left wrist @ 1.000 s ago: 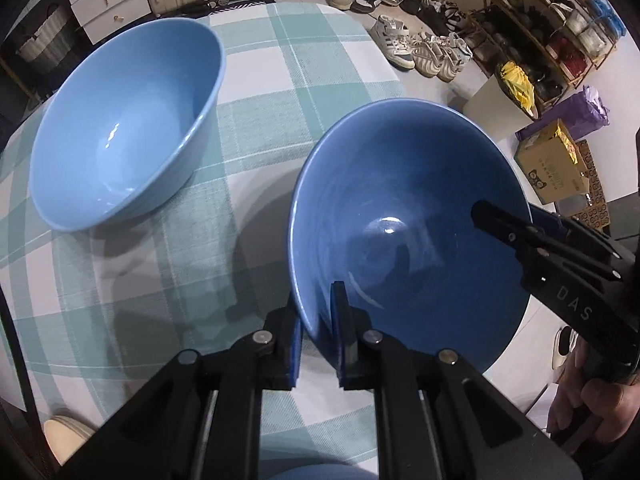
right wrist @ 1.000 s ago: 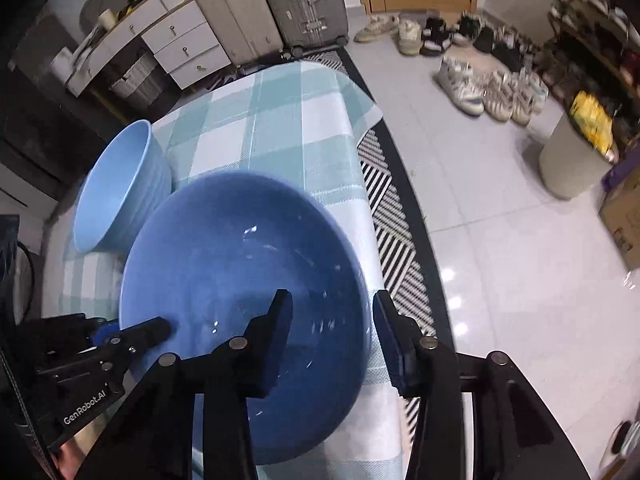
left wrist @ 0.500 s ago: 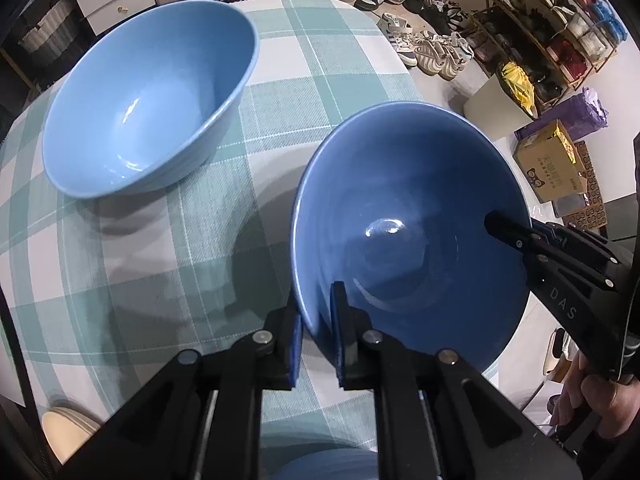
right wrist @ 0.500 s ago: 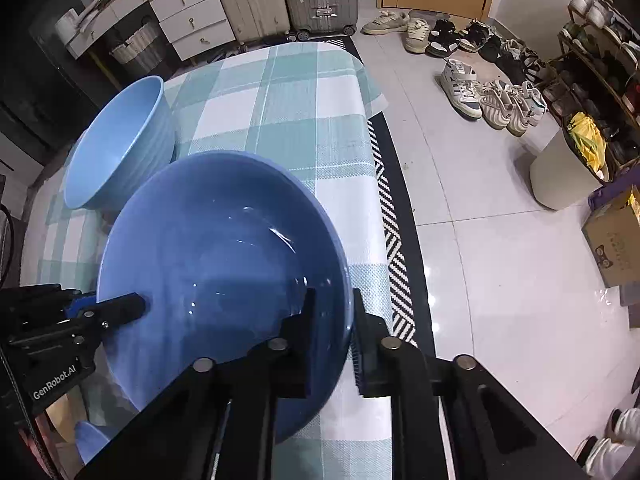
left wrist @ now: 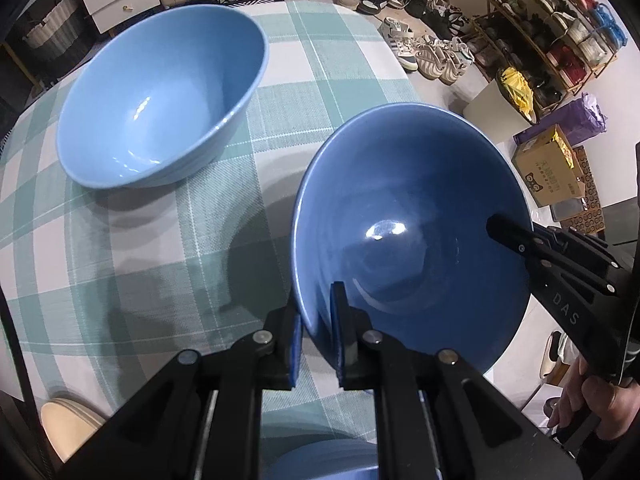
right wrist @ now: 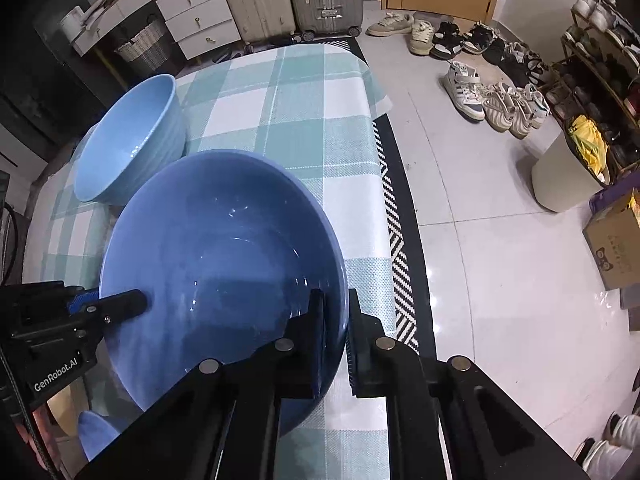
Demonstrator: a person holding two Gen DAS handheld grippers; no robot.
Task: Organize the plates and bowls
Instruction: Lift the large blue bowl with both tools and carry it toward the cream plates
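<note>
A dark blue bowl hangs above the checked tablecloth, held from two sides. My left gripper is shut on its near rim, one finger inside and one outside. My right gripper is shut on the opposite rim, and it shows at the right in the left wrist view. The left gripper also shows at the left in the right wrist view. A light blue bowl stands on the cloth farther back and to the left.
Another blue dish lies partly hidden under my left gripper, and a cream plate sits at the near left edge. The table edge drops to a striped rug and tiled floor. Shoes, a bin and boxes stand beyond.
My right gripper's jaws have shut on the dark blue bowl's rim. In the left wrist view the light blue bowl has shifted toward the middle of the picture.
</note>
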